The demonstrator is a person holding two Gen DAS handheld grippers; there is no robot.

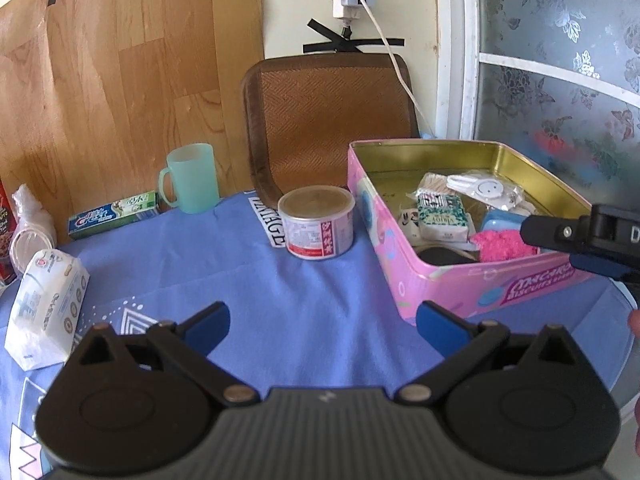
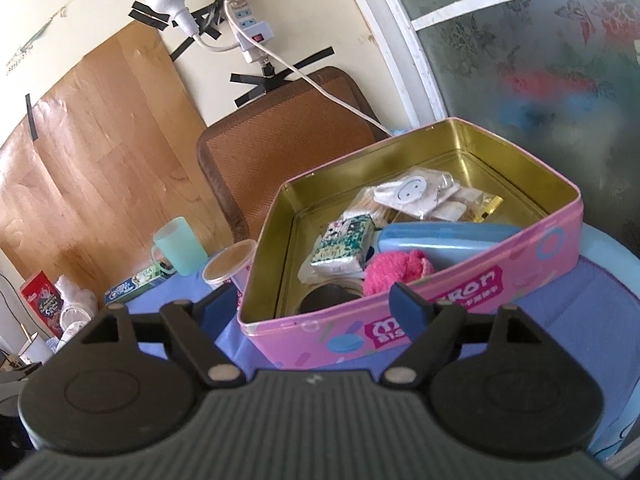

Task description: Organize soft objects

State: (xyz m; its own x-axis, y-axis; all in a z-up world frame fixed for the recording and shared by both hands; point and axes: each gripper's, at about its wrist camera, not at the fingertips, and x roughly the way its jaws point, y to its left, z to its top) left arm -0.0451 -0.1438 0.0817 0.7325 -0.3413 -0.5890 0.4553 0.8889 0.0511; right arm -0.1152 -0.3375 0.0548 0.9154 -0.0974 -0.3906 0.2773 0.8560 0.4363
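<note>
Pink tin (image 2: 440, 300), lidless, gold inside, stands on the blue-clothed surface (image 1: 280, 300). Inside, against the near wall: pink fluffy yarn-like ball (image 2: 394, 270), lying loose. A blue flat case (image 2: 440, 240) lies just behind it, tilted on the wall. A green-patterned tissue pack (image 2: 344, 250) lies to its left, near tin centre. A white tissue pack (image 1: 44, 312), soft and plastic-wrapped, lies tilted on the surface, well apart from the tin, at the far left.

Green mug (image 1: 192, 179), toothpaste box (image 1: 113, 220), round can (image 1: 317, 228), brown chair (image 1: 332, 120)
</note>
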